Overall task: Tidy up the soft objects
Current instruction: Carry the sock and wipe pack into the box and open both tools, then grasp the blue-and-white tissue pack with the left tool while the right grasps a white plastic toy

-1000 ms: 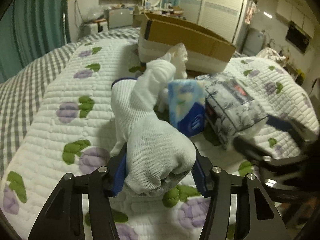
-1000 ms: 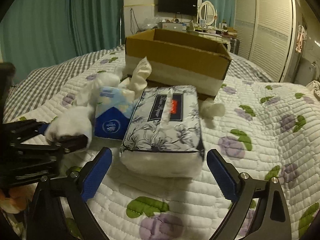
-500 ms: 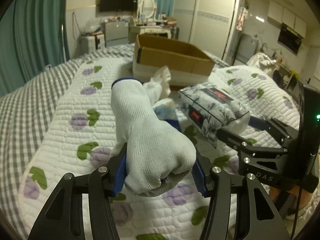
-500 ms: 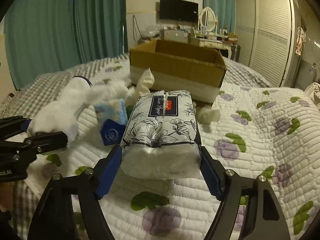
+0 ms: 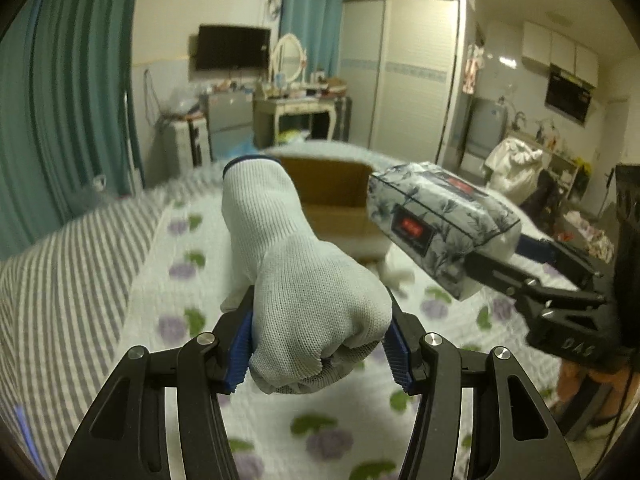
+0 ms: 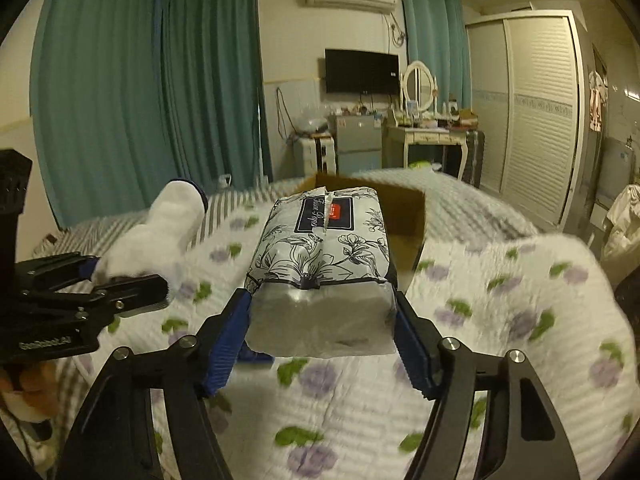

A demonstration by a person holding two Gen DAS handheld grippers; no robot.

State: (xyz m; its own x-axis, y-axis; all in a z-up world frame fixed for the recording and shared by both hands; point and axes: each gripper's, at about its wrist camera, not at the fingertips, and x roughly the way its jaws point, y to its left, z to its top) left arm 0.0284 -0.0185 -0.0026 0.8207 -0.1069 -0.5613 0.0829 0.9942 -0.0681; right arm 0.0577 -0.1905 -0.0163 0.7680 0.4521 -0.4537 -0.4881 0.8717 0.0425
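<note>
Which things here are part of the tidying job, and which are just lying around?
Part of the job:
white glove in left gripper
tissue pack in right gripper, jaws closing
cardboard box

Just around:
quilt
television
wardrobe

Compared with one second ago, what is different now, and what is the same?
The right gripper closed on the floral tissue pack, which lay on the quilt, and lifted it; its jaws are closing further. The left gripper rose too, carrying the white glove it already held. Both now hang above the bed, facing the cardboard box, which stayed in place.
</note>
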